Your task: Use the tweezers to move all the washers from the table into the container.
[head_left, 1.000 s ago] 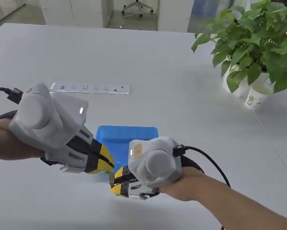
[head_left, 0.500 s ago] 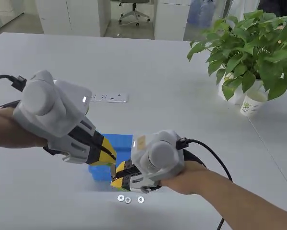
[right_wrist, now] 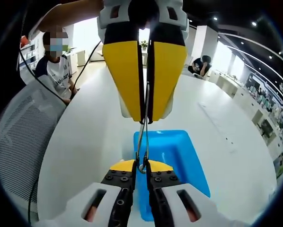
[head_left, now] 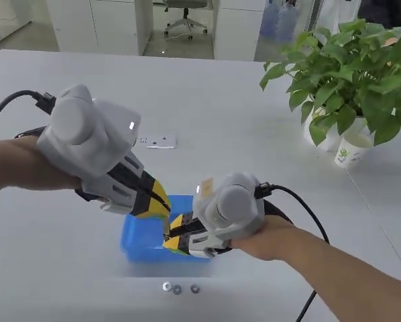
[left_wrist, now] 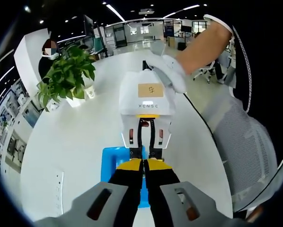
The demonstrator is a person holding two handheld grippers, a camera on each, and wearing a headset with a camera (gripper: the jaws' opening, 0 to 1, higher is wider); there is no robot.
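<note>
Presently, table [head_left: 267, 168]: is bearing the whole job.
Container [head_left: 137, 243]: is sitting on the table beneath the jaws.
Left gripper [head_left: 161, 204]: jaws are pinching, almost closed, on tweezers [right_wrist: 143, 137].
Right gripper [head_left: 176, 241]: jaws, nearly closed, are gripping the tweezers' other end.
Tweezers: are spanning jaw to jaw above container.
Washers [head_left: 178, 289]: three are lying on table, just outside container.

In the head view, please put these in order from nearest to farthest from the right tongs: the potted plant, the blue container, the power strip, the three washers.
1. Blue container, directly beneath the right tongs.
2. Washers, on the table just below, toward the person.
3. Power strip, farther up the table.
4. Potted plant, at the far right.
</note>
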